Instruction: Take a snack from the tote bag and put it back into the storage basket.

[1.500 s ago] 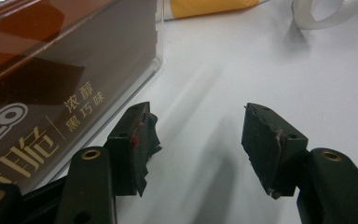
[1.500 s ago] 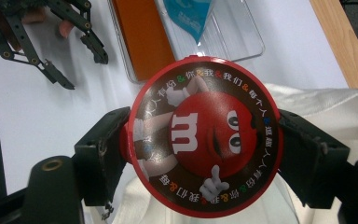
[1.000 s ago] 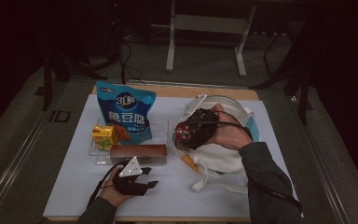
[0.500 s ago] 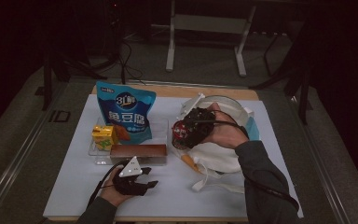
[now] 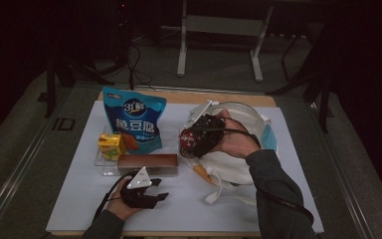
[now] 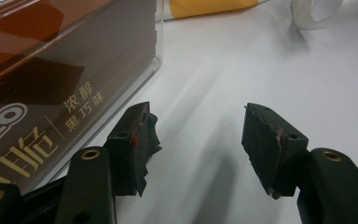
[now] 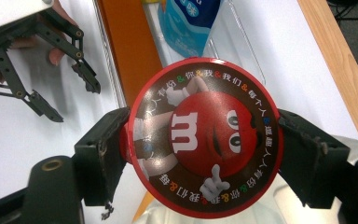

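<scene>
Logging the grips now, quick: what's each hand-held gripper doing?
Left hand-held gripper: open, nothing between its jaws.
Right hand-held gripper: shut on the red M&M's container.

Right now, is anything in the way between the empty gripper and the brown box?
Nothing visible is. The left gripper has open jaws with bare white table between them, and the brown box lies right beside one jaw. The right gripper holds the round red candy tub.

Round red M&M's tub (image 7: 205,137), lid facing camera (cartoon face), held above white bag
</scene>
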Motion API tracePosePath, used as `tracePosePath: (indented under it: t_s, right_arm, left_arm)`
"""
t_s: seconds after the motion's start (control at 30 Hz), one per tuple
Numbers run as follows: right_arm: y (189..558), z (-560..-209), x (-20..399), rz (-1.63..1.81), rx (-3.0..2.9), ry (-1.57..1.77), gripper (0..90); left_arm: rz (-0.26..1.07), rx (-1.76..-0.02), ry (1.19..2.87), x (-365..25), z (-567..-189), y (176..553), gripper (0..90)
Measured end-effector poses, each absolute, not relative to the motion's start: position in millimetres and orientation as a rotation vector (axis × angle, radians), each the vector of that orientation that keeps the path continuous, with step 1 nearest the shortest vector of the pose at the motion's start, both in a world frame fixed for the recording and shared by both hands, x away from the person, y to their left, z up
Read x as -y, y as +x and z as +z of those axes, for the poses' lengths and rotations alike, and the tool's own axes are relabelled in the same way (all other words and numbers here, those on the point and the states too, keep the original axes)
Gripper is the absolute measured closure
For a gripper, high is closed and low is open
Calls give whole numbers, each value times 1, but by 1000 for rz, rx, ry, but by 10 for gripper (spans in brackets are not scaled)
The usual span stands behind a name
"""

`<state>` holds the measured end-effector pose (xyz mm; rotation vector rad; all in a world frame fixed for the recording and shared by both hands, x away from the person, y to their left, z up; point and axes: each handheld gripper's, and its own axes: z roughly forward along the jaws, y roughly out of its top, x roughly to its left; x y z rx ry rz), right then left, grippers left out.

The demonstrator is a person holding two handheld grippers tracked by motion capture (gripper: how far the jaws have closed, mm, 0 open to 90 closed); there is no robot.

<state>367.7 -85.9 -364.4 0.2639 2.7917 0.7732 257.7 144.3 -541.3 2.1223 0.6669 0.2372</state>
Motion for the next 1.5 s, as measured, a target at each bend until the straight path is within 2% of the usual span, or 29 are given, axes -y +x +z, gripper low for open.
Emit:
tracePosePath:
  t_s: [1.5]
  right_arm:
    - [384, -379, 55, 819, -2780, 254, 238]
  left_arm:
    - [235, -664, 2121, -145, -541, 258, 427]
